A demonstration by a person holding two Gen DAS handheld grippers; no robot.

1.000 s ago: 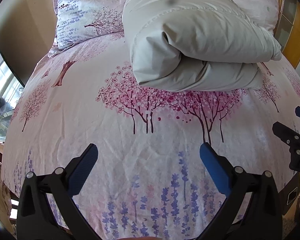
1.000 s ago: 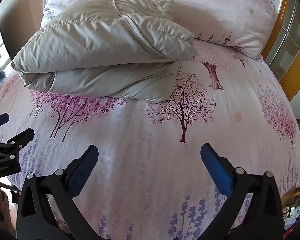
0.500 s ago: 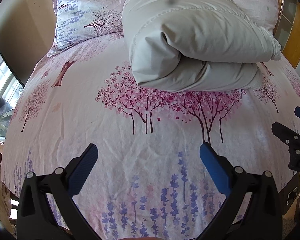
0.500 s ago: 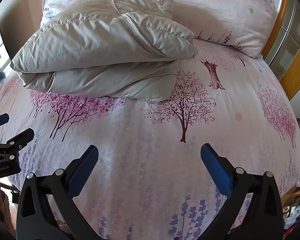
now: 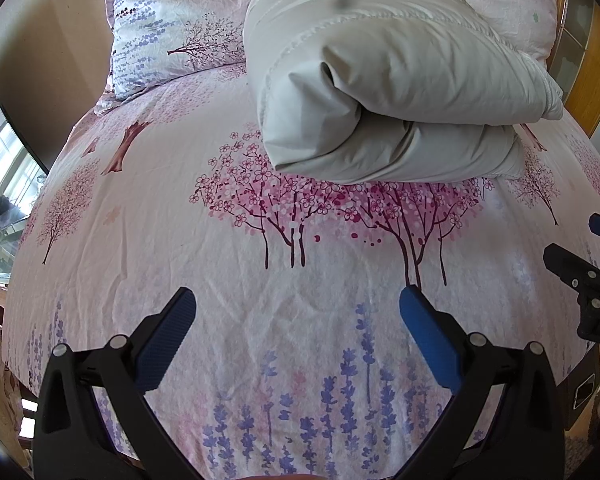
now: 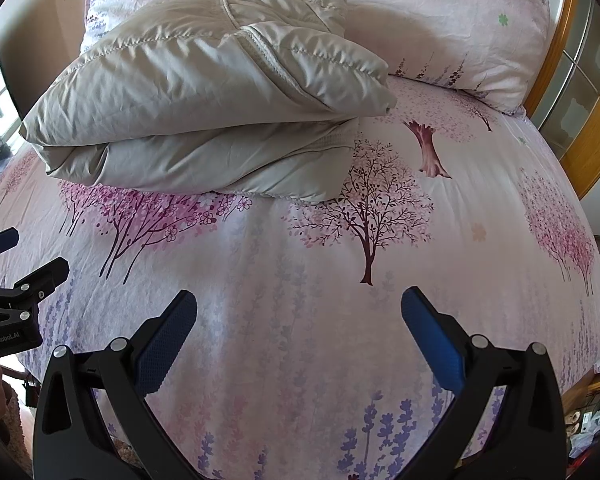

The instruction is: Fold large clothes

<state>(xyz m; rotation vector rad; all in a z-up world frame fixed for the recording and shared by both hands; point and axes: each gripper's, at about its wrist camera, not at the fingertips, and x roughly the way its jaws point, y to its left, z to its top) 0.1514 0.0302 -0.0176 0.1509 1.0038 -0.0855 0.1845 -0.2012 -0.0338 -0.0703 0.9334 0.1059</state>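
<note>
I'm hovering both grippers over the near edge of the bed (image 5: 148,216); left gripper (image 5: 296,316) is sitting with its jaws spread wide, gripping nothing; right gripper (image 6: 298,316) same deal; the folded beige puffer jacket (image 5: 380,92) is lying toward the far edge, up against the pillows (image 6: 452,28).
</note>
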